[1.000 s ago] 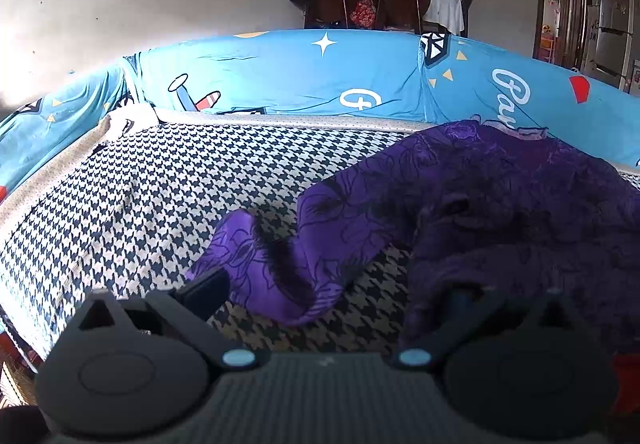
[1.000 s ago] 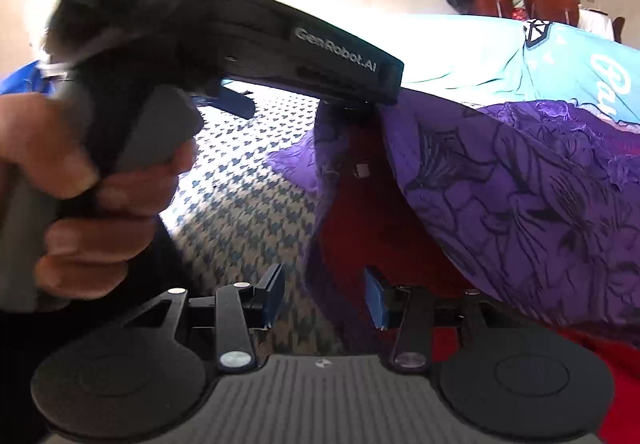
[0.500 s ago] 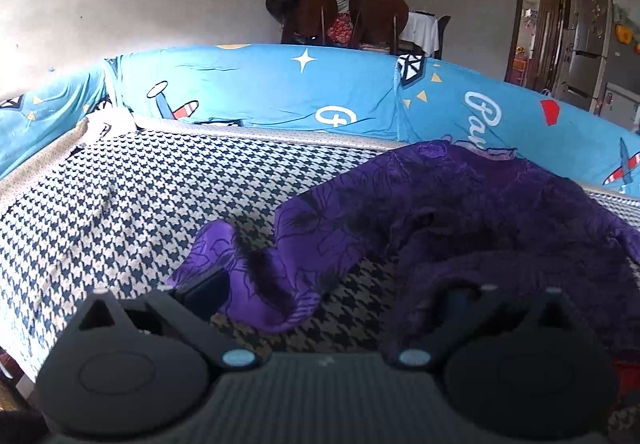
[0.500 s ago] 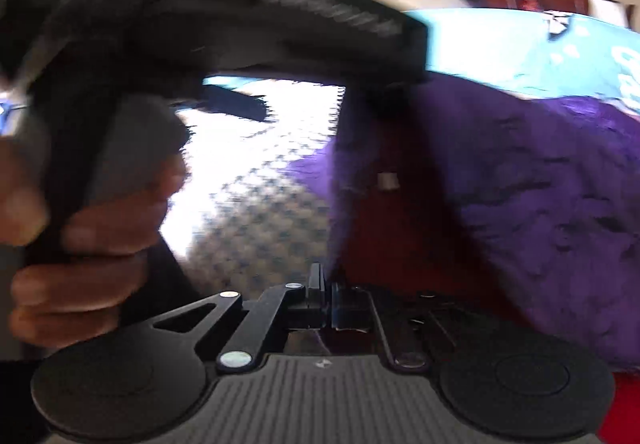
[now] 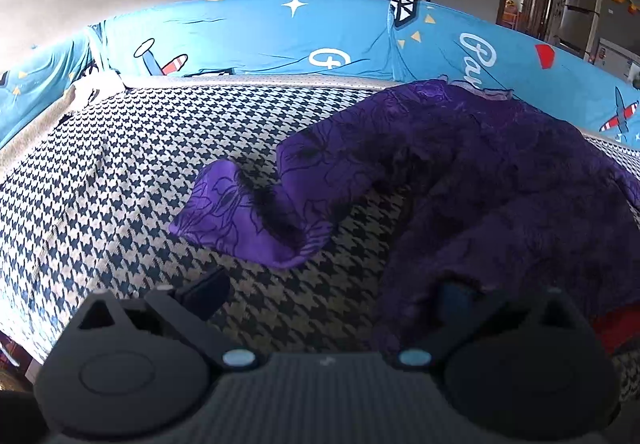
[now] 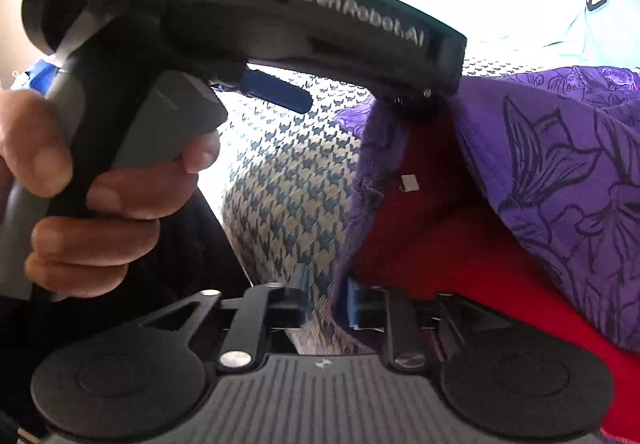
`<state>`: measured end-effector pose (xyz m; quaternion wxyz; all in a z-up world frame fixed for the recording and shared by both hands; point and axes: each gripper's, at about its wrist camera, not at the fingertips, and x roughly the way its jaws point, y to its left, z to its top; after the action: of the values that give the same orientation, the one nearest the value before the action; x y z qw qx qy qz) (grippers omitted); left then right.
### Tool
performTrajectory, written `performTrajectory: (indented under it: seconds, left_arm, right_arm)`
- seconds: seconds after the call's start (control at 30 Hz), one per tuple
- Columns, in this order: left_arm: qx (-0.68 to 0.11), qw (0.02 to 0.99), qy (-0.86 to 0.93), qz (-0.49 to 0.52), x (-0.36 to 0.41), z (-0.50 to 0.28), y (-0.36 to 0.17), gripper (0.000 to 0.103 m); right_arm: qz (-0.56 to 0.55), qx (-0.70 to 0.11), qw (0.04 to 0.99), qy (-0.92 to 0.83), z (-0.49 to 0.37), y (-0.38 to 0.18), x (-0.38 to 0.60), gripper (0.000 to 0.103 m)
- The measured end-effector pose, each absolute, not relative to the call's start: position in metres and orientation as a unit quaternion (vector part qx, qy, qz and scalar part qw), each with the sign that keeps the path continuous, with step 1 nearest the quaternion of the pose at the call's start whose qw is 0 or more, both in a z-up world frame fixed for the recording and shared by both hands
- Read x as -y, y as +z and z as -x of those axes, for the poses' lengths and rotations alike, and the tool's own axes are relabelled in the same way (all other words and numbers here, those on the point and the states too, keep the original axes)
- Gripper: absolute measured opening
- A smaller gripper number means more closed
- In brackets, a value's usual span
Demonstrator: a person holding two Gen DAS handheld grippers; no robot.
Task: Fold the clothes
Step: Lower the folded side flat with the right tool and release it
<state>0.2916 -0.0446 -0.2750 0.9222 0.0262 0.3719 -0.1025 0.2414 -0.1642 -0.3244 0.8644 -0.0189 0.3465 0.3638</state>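
A purple garment (image 5: 500,180) with a dark floral line print lies on a houndstooth-covered surface (image 5: 120,172), filling the right half of the left wrist view. Its bulk runs from the lower right up toward the blue cartoon-print backrest (image 5: 248,40) at upper centre, while one sleeve (image 5: 256,216) stretches leftward and curls down to centre frame, its cuff end pointing to the left. A red lining or second cloth (image 6: 460,244) shows beneath the lifted purple edge in the right wrist view.

The left gripper (image 5: 332,292) is spread wide: its left finger sits bare over the houndstooth, its right finger is buried under the garment's near edge, and whether it has hold of anything cannot be told. The right gripper (image 6: 328,300) is nearly closed, with the purple hem pinched in the narrow gap between its fingers at lower centre.

In the right wrist view a hand (image 6: 80,212) grips the handle of the other tool at left. Its body reads "GenRobot.AI"; the letters "JAS" show at upper left, with smaller print below too blurred to read. White script beginning "Pa" appears on the backrest at the right.

Compared with one second ago, the right gripper's fingers have come together from a clear gap onto the hem, and half a second ago they looked fully pressed. The left wrist view has shifted only slightly.
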Motion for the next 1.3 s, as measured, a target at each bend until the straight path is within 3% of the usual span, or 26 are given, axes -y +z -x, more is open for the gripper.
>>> performTrajectory:
  seconds: [0.53,0.67,1.3]
  left_arm:
    - [-0.374,0.914,-0.149,-0.045,0.060,-0.252,-0.283,0.103]
    - [-0.361,0.913,-0.185,-0.044,0.068,-0.244,-0.280,0.103]
    - [-0.358,0.912,-0.202,0.003,0.077,-0.251,-0.276,0.103]
  right_arm:
    - [-0.019,-0.333,0.905,0.264,-0.197,-0.308,0.233,0.033]
    - [-0.041,-0.332,0.917,0.218,-0.197,-0.301,0.250,0.040]
    - [-0.119,-0.332,0.932,0.078,-0.180,-0.285,0.323,0.041]
